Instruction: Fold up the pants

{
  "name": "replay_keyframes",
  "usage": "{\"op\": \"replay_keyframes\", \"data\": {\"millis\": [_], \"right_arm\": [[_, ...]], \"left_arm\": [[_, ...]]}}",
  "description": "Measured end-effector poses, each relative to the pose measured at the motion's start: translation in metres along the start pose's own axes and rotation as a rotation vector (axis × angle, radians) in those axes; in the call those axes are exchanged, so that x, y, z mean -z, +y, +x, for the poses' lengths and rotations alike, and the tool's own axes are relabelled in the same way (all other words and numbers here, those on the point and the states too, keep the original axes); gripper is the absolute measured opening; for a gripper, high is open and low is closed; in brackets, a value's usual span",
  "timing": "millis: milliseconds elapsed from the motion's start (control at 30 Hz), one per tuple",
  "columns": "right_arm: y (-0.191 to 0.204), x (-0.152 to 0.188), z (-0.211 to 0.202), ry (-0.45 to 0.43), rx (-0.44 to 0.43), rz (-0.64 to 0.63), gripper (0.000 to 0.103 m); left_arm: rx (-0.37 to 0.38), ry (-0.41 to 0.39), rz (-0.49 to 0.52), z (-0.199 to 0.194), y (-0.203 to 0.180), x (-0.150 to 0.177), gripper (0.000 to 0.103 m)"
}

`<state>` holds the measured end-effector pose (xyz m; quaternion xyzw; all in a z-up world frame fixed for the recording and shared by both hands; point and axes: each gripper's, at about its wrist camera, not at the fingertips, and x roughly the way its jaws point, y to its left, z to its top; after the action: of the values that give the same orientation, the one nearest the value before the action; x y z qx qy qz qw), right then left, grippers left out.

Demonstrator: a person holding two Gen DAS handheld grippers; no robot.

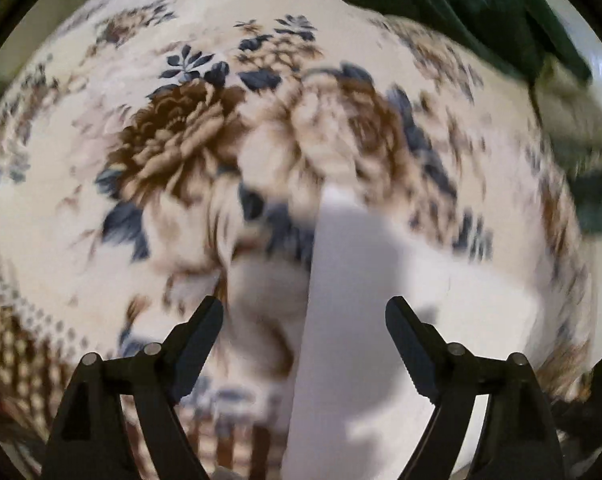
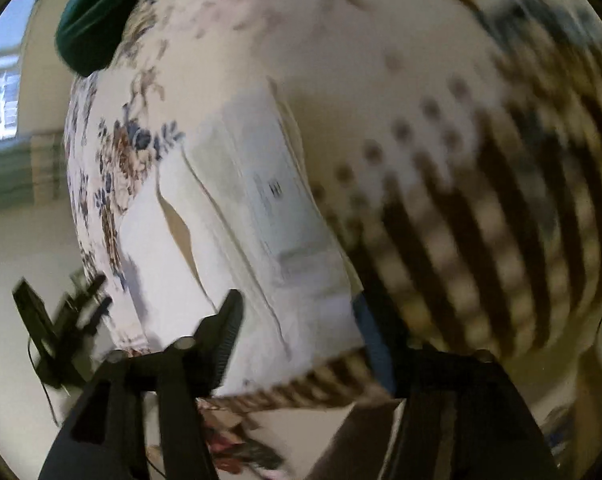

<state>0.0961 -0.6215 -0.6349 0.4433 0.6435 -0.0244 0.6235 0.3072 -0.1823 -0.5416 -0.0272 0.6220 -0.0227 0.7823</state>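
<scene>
White pants (image 1: 341, 280) lie on a floral bed cover (image 1: 173, 140). In the left wrist view a long white strip of them runs up between my left gripper's (image 1: 305, 320) fingers, which stand wide open and clear of the cloth. In the right wrist view the pants (image 2: 241, 220) lie flat near the bed's edge, with a sewn label and a pocket slit showing. My right gripper (image 2: 301, 332) hangs open over their near end; its right finger is blurred. The left gripper (image 2: 61, 320) shows as a blurred black shape at the left.
A dark green cloth (image 1: 461, 8) lies at the far end of the bed, also seen as a green cloth (image 2: 97, 20) in the right wrist view. The cover's striped brown border (image 2: 501, 220) runs along the bed's edge. A window (image 2: 1, 80) is at the left.
</scene>
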Motion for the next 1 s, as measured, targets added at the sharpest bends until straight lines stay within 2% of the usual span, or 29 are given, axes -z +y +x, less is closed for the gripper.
{"op": "replay_keyframes", "data": {"millis": [67,133,267,300,433,500,567,600,667,733,800,900,933,1000], "right_arm": [[-0.011,0.011,-0.001,-0.019,-0.045,0.091,0.068],[-0.022,0.017,-0.003,-0.036,-0.095,0.177,0.068],[-0.036,0.027,-0.005,-0.038,-0.156,0.308,0.068],[-0.039,0.030,-0.003,-0.030,-0.139,0.332,0.068],[-0.039,0.031,0.029,0.051,-0.120,0.305,0.068],[-0.041,0.031,0.043,0.038,-0.179,0.309,0.067],[-0.040,0.031,0.045,-0.011,-0.191,0.294,0.039],[-0.037,0.031,0.044,-0.035,-0.154,0.266,0.037],[-0.032,0.035,0.040,-0.070,-0.137,0.239,0.028],[-0.027,0.037,0.036,-0.091,-0.112,0.194,0.027],[-0.022,0.036,0.036,-0.091,-0.113,0.158,0.031],[-0.023,0.033,0.045,-0.029,-0.185,0.132,0.063],[-0.022,0.033,0.051,0.004,-0.225,0.117,0.068],[-0.018,0.032,0.060,0.027,-0.260,0.068,0.071]], "left_arm": [[-0.089,0.001,0.054,-0.002,-0.015,0.027,0.083],[-0.138,0.014,0.080,0.003,-0.025,0.047,0.083],[-0.122,0.072,0.058,0.020,-0.036,0.072,0.083],[-0.124,0.074,0.055,0.023,-0.037,0.074,0.083],[-0.126,0.065,0.052,0.025,-0.042,0.075,0.083],[-0.124,0.063,0.047,0.025,-0.043,0.073,0.083],[-0.122,0.064,0.043,0.025,-0.044,0.072,0.083],[-0.119,0.064,0.039,0.025,-0.044,0.071,0.083],[-0.112,0.066,0.031,0.027,-0.042,0.069,0.083],[-0.102,0.070,0.020,0.030,-0.039,0.063,0.083],[-0.073,0.080,-0.009,0.030,-0.032,0.061,0.083],[0.063,0.090,-0.114,0.031,-0.007,0.057,0.083],[0.115,0.095,-0.159,0.033,0.003,0.056,0.083],[0.186,0.111,-0.207,0.040,0.016,0.053,0.083]]}}
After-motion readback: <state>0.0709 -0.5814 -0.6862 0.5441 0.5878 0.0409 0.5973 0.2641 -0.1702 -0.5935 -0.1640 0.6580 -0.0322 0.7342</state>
